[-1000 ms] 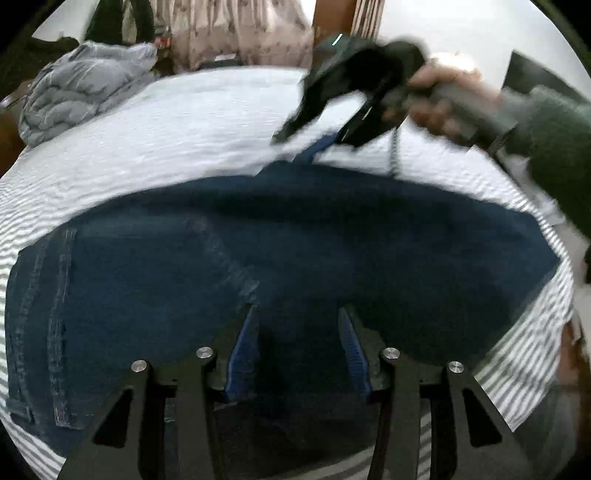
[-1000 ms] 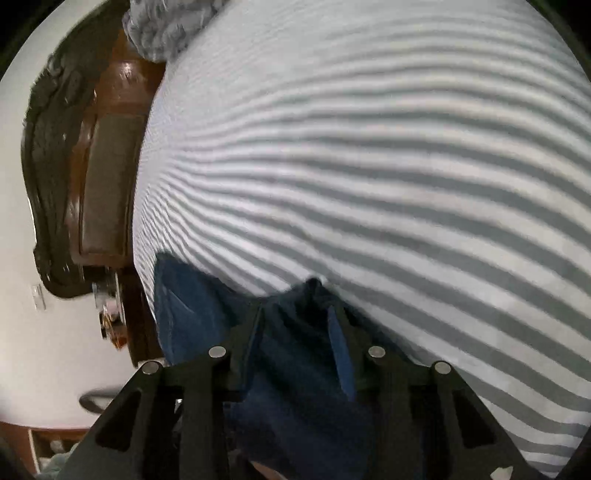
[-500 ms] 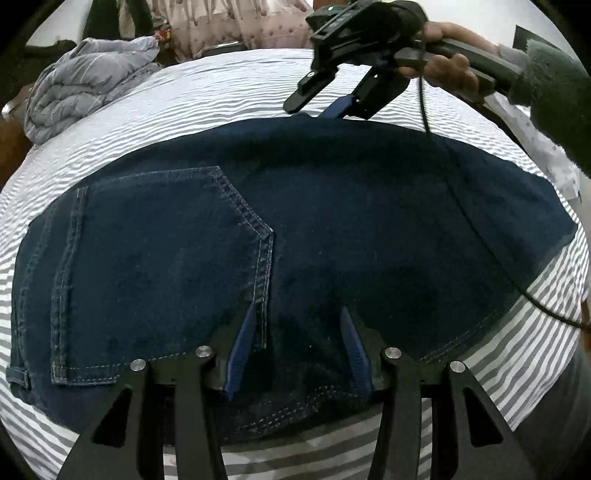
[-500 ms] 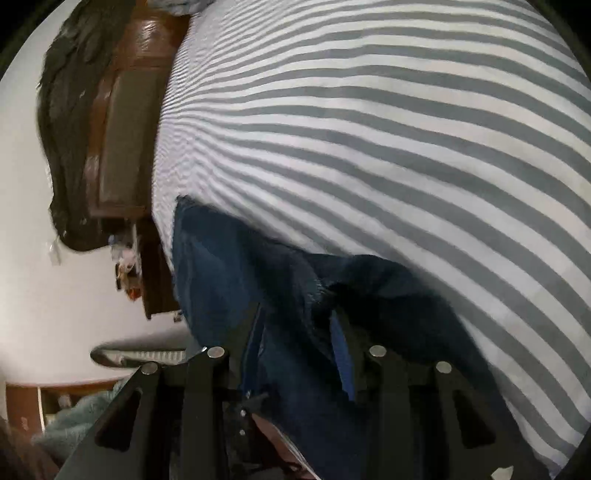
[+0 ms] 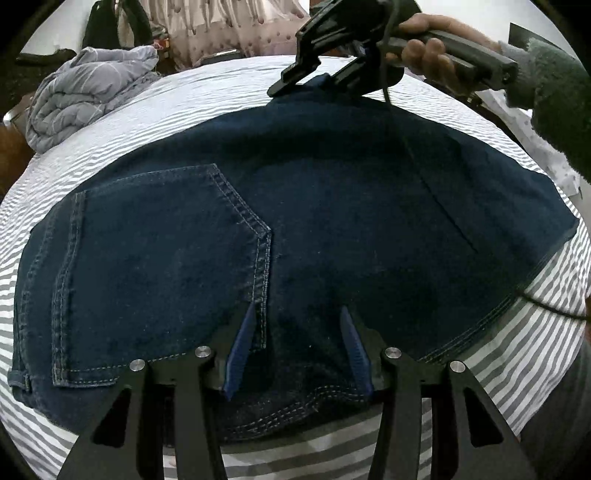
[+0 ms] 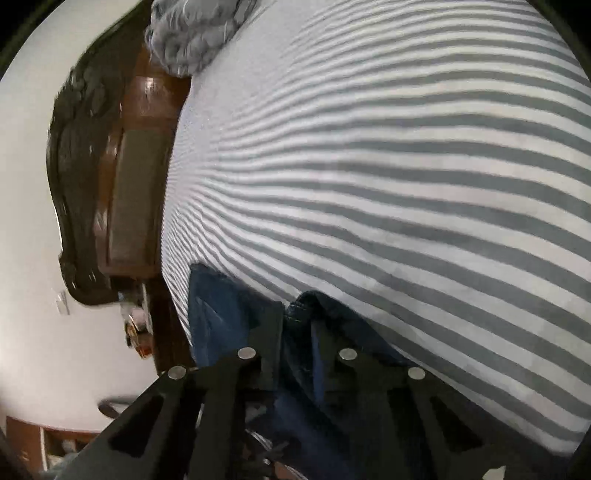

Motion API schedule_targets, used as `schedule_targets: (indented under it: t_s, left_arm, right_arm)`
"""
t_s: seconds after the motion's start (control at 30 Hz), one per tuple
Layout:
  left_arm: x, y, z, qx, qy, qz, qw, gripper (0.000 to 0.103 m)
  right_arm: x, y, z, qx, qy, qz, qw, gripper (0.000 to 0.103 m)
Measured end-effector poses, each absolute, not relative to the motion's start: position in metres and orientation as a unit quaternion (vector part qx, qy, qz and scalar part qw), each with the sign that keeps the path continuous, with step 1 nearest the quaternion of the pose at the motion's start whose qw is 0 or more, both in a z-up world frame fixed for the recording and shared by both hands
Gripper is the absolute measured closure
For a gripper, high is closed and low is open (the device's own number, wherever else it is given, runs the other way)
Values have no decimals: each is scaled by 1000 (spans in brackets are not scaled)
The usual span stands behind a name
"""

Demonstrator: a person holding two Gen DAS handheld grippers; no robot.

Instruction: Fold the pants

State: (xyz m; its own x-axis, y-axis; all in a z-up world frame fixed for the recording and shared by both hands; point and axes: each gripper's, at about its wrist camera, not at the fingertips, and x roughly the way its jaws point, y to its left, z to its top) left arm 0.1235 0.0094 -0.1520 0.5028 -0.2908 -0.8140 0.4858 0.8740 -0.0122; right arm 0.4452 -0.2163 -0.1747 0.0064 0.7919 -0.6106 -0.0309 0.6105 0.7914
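Presently listed, item by item:

Pants (image 5: 332,206): dark blue denim, spread flat on the striped bedsheet (image 5: 207,92), folded into a broad panel. Back pocket (image 5: 159,266) faces up on the left side, outlined in pale stitching. A hem or edge with double stitching runs along the near side.

Left gripper (image 5: 297,347): low over the near edge of the pants, its blue-padded fingers (image 5: 240,350) spread apart with denim lying between them; neither pad visibly presses the cloth.

Right gripper (image 5: 314,79): seen from the left wrist view at the far edge of the pants, held by the right hand (image 5: 428,51) in a green knit sleeve. In its own view (image 6: 297,321) the fingers stand close together with a bunched ridge of denim pinched between them, lifted slightly off the sheet.

Cable (image 5: 543,306): thin, black, trailing across the right side of the pants and sheet.

Grey quilt (image 5: 88,92): crumpled heap at the far left corner of the bed.

Wooden headboard (image 6: 136,192): brown, glossy, beside the bed edge in the right wrist view.

Curtain (image 5: 221,29): pale, patterned, beyond the bed.
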Motion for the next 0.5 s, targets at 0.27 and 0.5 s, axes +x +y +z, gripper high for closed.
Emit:
schedule_targets:
  t_s: [0.27,0.5]
  left_arm:
    - [119,11,-152,127,436,-232,860,54]
    - [137,16,-132,83,473,-234,846,53]
  right_arm:
    - [460,-222,-230,370,638,258,625,91]
    - [454,-214,-191,309,635,229,670,78]
